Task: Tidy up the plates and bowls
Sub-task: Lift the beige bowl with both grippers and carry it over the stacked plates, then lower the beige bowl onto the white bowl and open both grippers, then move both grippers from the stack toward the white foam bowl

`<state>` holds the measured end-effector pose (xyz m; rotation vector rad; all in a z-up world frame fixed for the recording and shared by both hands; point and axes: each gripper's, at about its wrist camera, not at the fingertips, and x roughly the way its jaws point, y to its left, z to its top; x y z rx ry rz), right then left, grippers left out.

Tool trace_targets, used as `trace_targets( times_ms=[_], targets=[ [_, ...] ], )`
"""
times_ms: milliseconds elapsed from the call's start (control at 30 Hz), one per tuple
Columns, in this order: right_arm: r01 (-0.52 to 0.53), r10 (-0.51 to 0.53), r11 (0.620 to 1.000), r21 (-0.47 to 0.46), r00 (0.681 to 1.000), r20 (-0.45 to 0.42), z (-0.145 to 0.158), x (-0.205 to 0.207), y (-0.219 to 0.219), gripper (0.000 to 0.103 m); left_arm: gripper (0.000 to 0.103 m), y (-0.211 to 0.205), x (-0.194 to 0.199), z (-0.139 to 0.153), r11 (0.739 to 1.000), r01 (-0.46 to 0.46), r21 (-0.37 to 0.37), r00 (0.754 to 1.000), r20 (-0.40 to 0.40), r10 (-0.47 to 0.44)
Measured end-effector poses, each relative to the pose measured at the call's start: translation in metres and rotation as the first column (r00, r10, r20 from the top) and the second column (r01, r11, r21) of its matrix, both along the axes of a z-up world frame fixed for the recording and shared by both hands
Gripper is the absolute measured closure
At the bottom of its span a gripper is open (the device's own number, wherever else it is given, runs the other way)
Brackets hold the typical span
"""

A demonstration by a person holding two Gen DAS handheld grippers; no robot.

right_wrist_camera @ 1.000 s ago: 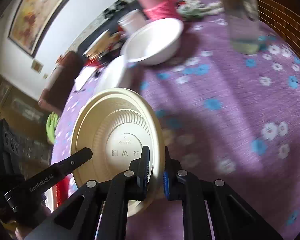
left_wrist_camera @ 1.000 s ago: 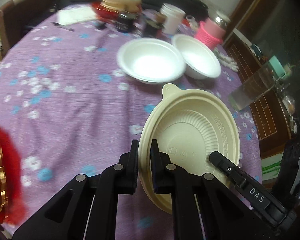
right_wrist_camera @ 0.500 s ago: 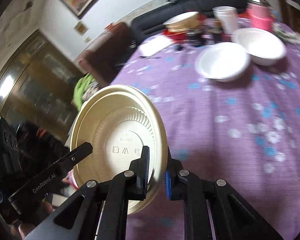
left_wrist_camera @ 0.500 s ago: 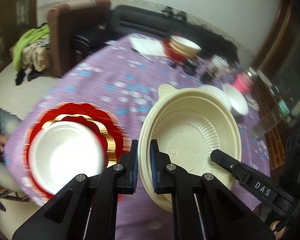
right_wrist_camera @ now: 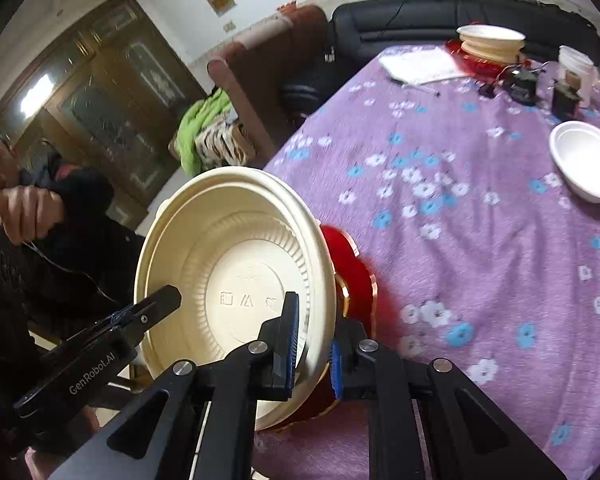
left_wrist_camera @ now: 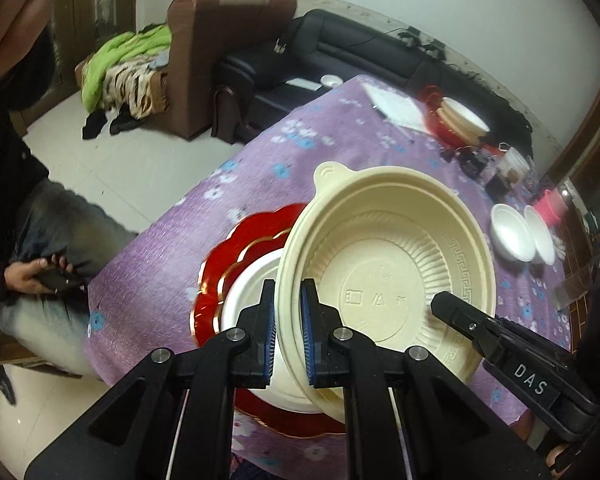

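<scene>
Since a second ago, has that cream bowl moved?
Yes. The cream bowl, held by both grippers, has gone from beside the white bowls to above the red plate at the table's near end.

Your table [left_wrist_camera: 340, 148], under a purple flowered cloth: red plate [left_wrist_camera: 236, 248] at 9 o'clock near the edge; two white bowls [left_wrist_camera: 512, 236] touching at 3 o'clock; white paper [left_wrist_camera: 396, 106] at 12 o'clock; stacked plates [left_wrist_camera: 460, 120] and a white cup [right_wrist_camera: 576, 66] at 1 o'clock.

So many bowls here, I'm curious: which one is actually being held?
The cream ribbed bowl, pinched at its rim by both hand-held grippers, left and right. The white bowls sit untouched on the table.
</scene>
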<state>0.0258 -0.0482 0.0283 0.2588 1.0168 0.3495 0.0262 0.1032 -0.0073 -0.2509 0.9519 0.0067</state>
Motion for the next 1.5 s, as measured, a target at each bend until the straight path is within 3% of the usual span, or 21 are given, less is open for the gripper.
trace_targets(
  times_ms=[133,267,367,467,500,533,567,633,767,833,900,1000,1167,1300,1500],
  targets=[
    [-0.018,0.017,0.999,-0.034,0.999,-0.035,-0.017,0.005,0.015,0.088,0.094,0.013,0.002,-0.014,1.000,-0.008,0.009,1.000,-0.027,0.008],
    [-0.038,0.035,0.998,-0.059,0.998,-0.050,-0.028,0.008,0.027,0.087,0.092,0.014,0.001,-0.019,0.997,-0.017,0.075,1.000,-0.018,0.019],
    [-0.058,0.057,0.994,-0.096,0.998,-0.011,-0.031,0.004,0.036,0.086,0.091,0.010,-0.004,-0.019,0.977,-0.049,0.210,0.999,0.034,0.042],
    [-0.052,0.059,0.992,-0.115,0.997,0.053,-0.027,-0.003,0.035,0.074,0.086,0.006,-0.013,-0.018,0.945,-0.081,0.316,0.992,0.113,0.048],
    [-0.046,0.055,0.993,-0.112,0.996,0.075,-0.024,-0.005,0.033,0.069,0.079,0.007,-0.015,-0.018,0.938,-0.092,0.334,0.990,0.128,0.051],
    [-0.041,0.050,0.993,-0.113,0.995,0.086,-0.023,-0.006,0.031,0.063,0.072,0.007,-0.020,-0.018,0.922,-0.114,0.370,0.986,0.159,0.058],
    [-0.032,0.044,0.993,-0.113,0.994,0.100,-0.020,-0.007,0.028,0.060,0.068,0.006,-0.024,-0.018,0.913,-0.128,0.388,0.981,0.184,0.059],
    [-0.024,0.036,0.996,-0.090,0.991,0.131,-0.015,-0.012,0.018,0.058,0.050,0.005,-0.034,-0.016,0.890,-0.157,0.428,0.968,0.247,0.052],
    [-0.007,0.018,0.999,-0.051,0.976,0.219,-0.006,-0.021,-0.002,0.057,0.036,-0.003,-0.061,-0.011,0.792,-0.272,0.547,0.912,0.408,0.031],
    [0.012,-0.005,1.000,-0.025,0.959,0.282,-0.001,-0.029,-0.017,0.051,0.023,-0.007,-0.074,-0.011,0.734,-0.326,0.596,0.880,0.474,0.005],
    [0.033,-0.033,0.999,0.005,0.944,0.327,0.003,-0.037,-0.029,0.045,0.018,-0.008,-0.082,-0.011,0.717,-0.340,0.609,0.865,0.501,-0.016],
    [0.067,-0.076,0.997,0.036,0.915,0.396,0.008,-0.049,-0.051,0.040,0.018,0.000,-0.093,-0.011,0.735,-0.339,0.587,0.854,0.519,-0.021],
    [0.155,-0.170,0.985,0.072,0.857,0.486,0.010,-0.064,-0.089,0.018,0.018,0.011,-0.105,-0.004,0.809,-0.316,0.496,0.847,0.531,0.005],
    [0.250,-0.311,0.950,0.188,0.805,0.504,0.003,-0.067,-0.122,0.000,0.018,0.003,-0.094,0.007,0.806,-0.314,0.502,0.847,0.531,-0.001],
    [0.299,-0.410,0.903,0.308,0.816,0.408,-0.020,-0.054,-0.161,0.001,0.018,0.029,-0.056,0.028,0.785,-0.388,0.483,0.858,0.501,0.115]
  ],
)
